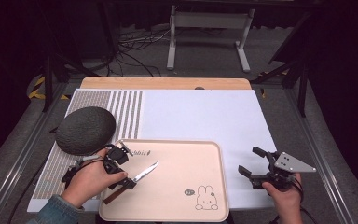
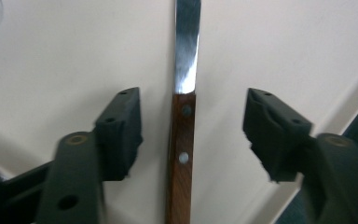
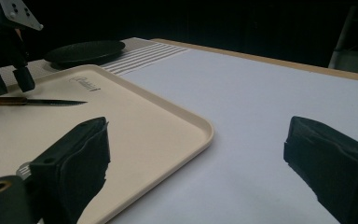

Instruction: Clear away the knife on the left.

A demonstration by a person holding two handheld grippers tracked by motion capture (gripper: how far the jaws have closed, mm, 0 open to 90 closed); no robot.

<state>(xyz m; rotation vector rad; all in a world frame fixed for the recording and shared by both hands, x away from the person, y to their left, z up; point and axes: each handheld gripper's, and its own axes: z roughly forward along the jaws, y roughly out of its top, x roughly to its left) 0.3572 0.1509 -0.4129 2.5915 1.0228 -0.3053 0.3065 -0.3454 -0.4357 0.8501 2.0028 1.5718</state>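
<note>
A knife (image 1: 142, 176) with a brown wooden handle and a steel blade lies flat on the left part of a beige tray (image 1: 182, 161). My left gripper (image 1: 125, 179) hovers over the handle, open. In the left gripper view the handle (image 2: 182, 149) runs straight up the gap between the two jaws, touching neither, and the blade (image 2: 186, 46) points away. My right gripper (image 1: 250, 161) is open over the white mat, right of the tray, with nothing between its jaws. From the right gripper view, the knife (image 3: 32, 101) lies on the tray (image 3: 135, 121) under the left gripper (image 3: 9, 77).
A dark grey oval dish (image 1: 85, 129) sits on the striped left part of the white mat (image 1: 200, 114), just behind the person's left hand. A rabbit drawing (image 1: 206, 197) marks the tray's near right corner. The table's wooden far edge (image 1: 168, 83) lies behind the mat.
</note>
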